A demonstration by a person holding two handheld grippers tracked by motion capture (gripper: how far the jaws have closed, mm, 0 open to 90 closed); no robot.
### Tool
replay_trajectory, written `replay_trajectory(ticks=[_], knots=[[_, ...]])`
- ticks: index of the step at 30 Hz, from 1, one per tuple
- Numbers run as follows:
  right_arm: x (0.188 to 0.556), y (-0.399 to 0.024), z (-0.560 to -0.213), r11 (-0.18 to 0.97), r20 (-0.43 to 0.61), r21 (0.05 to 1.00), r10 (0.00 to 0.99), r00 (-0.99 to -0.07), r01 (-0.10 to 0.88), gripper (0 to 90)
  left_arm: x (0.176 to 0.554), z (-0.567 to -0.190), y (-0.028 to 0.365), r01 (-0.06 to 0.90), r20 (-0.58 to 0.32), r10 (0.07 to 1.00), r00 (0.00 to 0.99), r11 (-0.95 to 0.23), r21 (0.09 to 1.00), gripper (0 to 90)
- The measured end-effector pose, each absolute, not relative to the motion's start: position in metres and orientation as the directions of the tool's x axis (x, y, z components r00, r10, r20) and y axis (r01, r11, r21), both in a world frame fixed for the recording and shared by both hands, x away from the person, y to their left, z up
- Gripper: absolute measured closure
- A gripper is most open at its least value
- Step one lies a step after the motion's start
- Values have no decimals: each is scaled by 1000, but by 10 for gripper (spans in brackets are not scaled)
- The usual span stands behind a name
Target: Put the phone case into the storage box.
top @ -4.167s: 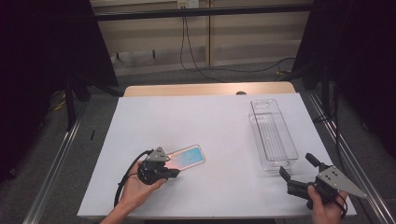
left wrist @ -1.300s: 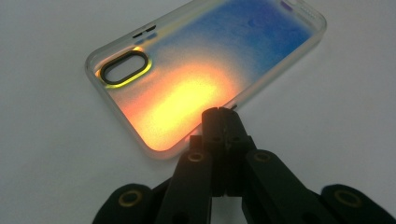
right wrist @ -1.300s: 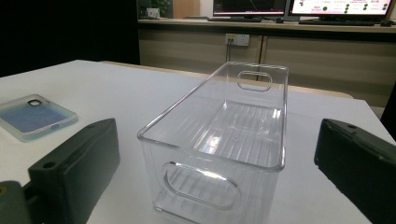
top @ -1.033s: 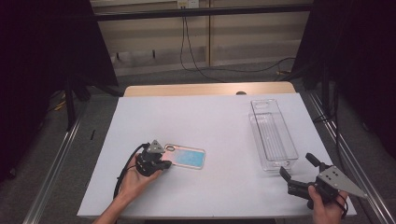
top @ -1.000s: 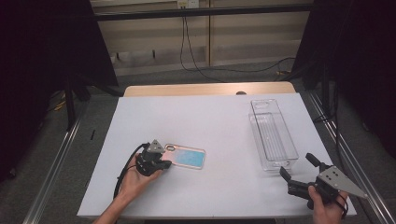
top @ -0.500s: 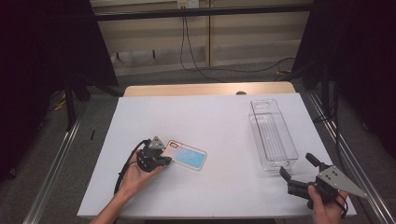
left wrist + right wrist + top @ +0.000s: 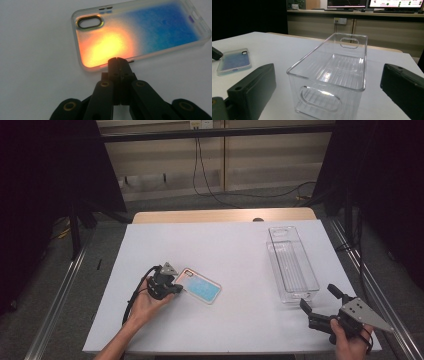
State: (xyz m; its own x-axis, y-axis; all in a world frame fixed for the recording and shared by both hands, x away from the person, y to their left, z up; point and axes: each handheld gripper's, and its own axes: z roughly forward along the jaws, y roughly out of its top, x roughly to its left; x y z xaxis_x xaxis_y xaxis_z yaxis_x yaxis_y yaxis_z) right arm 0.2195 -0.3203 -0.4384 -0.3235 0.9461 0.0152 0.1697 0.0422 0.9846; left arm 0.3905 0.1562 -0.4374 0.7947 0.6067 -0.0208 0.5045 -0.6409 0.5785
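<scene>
The left gripper [image 7: 116,60], jaws pressed together, pinches what seems to be the near rim of the phone case [image 7: 140,32], probably to lift it. Well right, the right gripper [image 7: 320,309] gapes before the clear bin [image 7: 292,265], ready to steady it.

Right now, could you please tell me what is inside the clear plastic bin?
The clear rectangular plastic bin holds nothing: its ribbed floor shows bare through the walls in the right gripper view. The white table shows beneath it; nothing looks hidden.
</scene>
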Motion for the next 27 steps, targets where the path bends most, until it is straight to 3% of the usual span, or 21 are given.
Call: replay_trajectory(ticks=[7,27], knots=[[220,-320,-439,43,15,984,946,-325,170,0,398,-439,162,527,-48,622,782,-617,585,900],[220,-320,-439,41,18,984,944,-328,173,0,406,-437,155,524,-10,640,769,-620,583,900]])
